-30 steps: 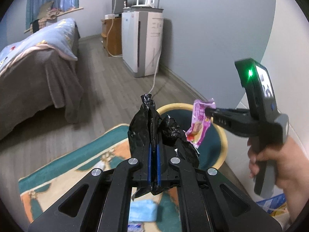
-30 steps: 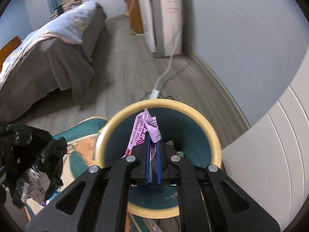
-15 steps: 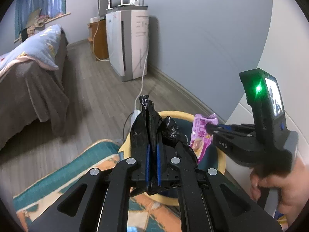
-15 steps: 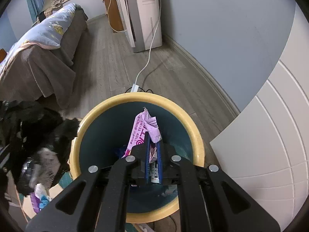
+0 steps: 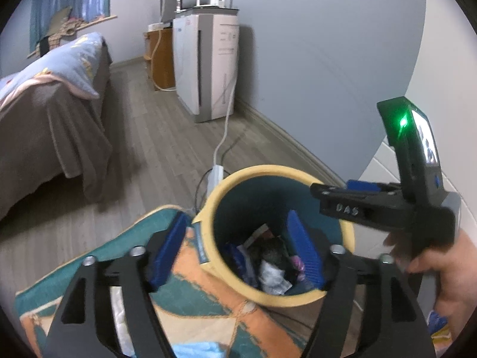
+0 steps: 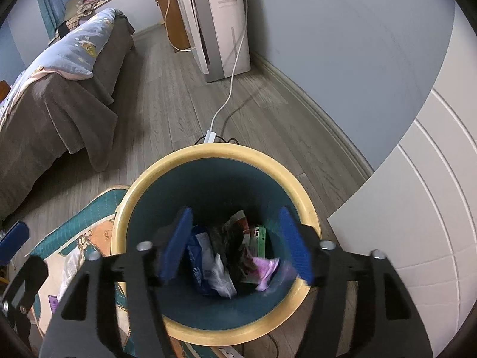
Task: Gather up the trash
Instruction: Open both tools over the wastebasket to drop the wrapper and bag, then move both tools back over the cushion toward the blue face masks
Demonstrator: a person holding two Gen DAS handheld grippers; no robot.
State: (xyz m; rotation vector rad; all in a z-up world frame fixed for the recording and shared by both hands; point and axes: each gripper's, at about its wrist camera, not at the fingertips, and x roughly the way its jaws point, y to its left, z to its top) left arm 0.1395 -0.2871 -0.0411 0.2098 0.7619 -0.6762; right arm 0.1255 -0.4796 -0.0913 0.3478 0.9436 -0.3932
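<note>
both grippers over the yellow-rimmed bin (image 6: pixel 301 191), left gripper (image 5: pixel 235 247) and right gripper (image 6: pixel 235 247) fingers spreading apart, nothing between them, pink wrapper (image 6: pixel 266 270) lying among the trash, "UAS" lettered on right gripper's side, wrapper print too blurry to read

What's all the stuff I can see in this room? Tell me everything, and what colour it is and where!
bin: one, yellow rim, teal inside, on the floor beside the rug.
trash in the bin: several pieces, white, blue, black, green.
pink wrapper: one, inside the bin, blurred.
rug: one, teal and orange, left of the bin.
bed: one, brown cover, pale blue quilt, far left.
white appliance: one, by the grey wall.
white cable: one, running from the appliance across the floor to behind the bin.
wooden cabinet: one, brown, behind the appliance.
left tongs: black, blue pads, opening, nothing between them.
right tongs: same colours, opening over the bin.
hand: one, holding the right tongs.
</note>
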